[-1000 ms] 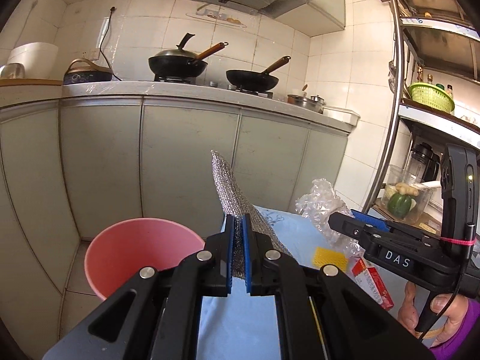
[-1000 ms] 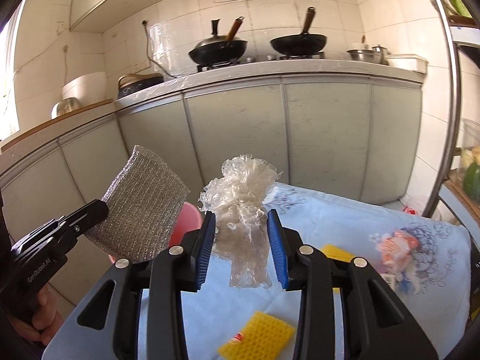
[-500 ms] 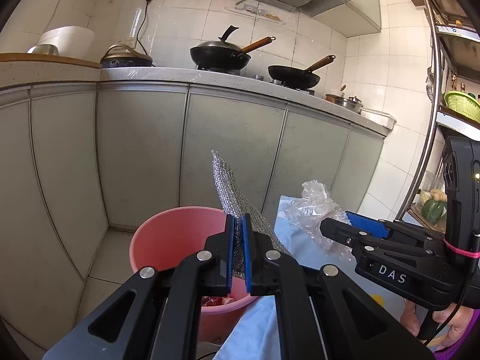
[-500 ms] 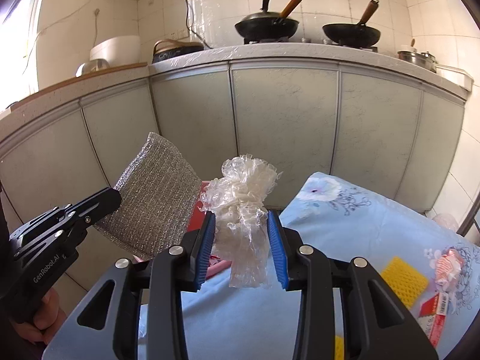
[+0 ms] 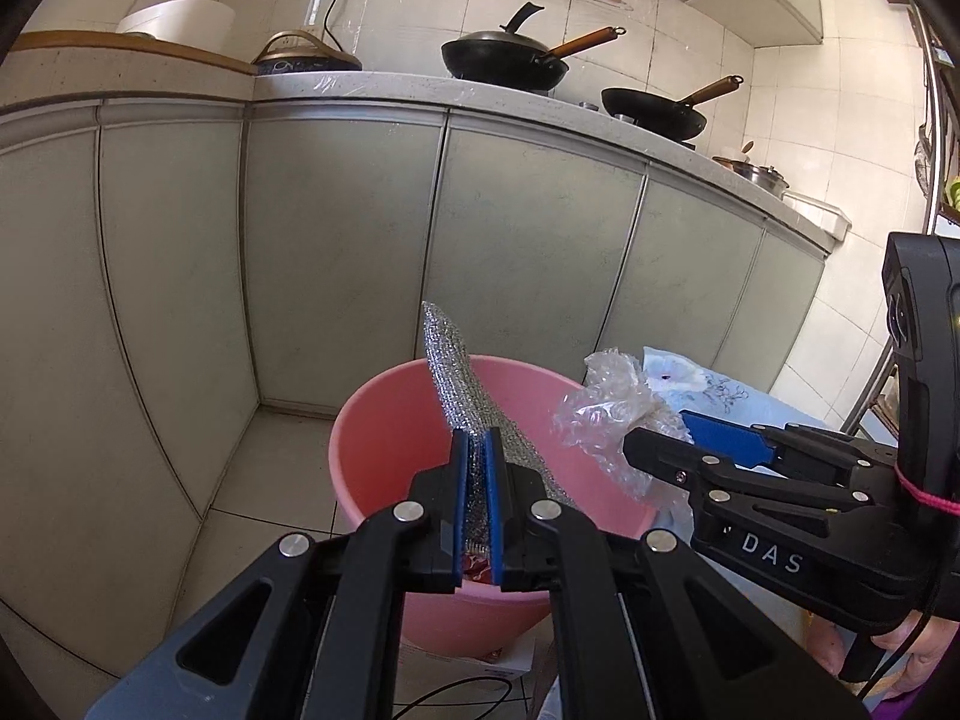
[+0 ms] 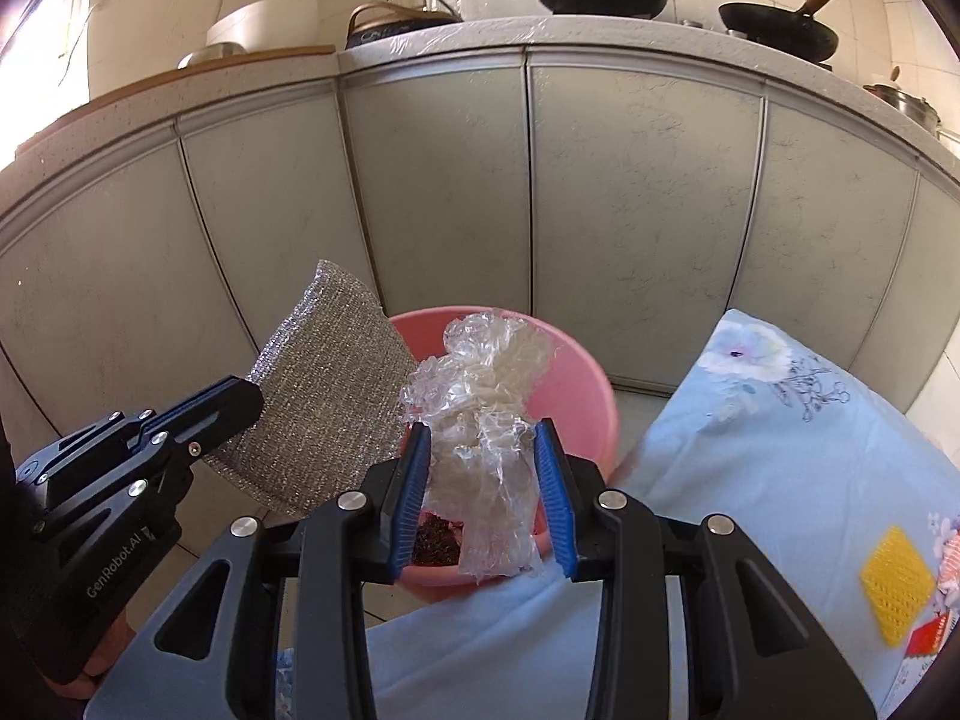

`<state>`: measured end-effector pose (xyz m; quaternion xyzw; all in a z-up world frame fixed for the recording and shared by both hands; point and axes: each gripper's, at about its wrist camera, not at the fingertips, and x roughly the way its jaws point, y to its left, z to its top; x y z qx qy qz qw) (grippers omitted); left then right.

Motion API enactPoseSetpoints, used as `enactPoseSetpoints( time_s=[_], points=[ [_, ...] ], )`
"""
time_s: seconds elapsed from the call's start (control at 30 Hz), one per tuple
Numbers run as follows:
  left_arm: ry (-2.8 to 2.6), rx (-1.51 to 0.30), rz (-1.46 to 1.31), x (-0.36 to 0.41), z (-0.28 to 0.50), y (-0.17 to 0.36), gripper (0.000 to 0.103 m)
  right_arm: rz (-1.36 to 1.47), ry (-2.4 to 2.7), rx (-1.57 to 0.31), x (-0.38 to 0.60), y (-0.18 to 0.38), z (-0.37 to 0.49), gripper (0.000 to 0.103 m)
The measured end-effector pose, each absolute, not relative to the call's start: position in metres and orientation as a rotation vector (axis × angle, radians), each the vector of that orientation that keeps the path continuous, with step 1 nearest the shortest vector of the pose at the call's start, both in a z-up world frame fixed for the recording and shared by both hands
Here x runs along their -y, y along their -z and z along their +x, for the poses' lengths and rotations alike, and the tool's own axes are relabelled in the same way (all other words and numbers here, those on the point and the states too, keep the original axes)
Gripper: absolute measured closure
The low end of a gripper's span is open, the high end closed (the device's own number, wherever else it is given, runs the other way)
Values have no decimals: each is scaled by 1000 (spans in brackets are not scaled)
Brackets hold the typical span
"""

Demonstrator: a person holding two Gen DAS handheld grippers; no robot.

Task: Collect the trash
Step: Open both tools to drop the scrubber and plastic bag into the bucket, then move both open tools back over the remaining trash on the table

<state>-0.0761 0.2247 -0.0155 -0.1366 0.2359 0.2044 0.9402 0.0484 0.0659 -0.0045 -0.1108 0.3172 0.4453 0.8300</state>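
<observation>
Jaws above pink bin (image 5: 384,450), tiled floor (image 5: 264,480)

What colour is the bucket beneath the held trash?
Pink bucket; clearest in the left wrist view.

Two black woks (image 5: 504,63) sit on the counter above grey cabinets (image 6: 642,198); a floral blue tablecloth (image 6: 774,450) lies lower right

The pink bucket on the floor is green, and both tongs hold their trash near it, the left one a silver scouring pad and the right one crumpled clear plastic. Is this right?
Only the colour is wrong. The bucket is pink, as the right wrist view shows. The rest stands: the left tongs grip the silver scouring pad and the right tongs grip the crumpled clear plastic near it.
</observation>
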Motion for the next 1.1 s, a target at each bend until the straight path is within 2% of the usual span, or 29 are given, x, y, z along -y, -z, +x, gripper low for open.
enactPoseSetpoints(
  time_s=[0.53,0.73,1.1],
  points=[
    [-462,-563,-322,-244,-67,41,95,-278,-933,-811,-97,39,68,64],
    [-468,-556,-354,-249,-70,43,85,-272,-928,-809,-96,40,71,59],
    [-457,-556,-337,-240,-70,38,82,-252,-913,-804,-83,35,71,59]
  ],
)
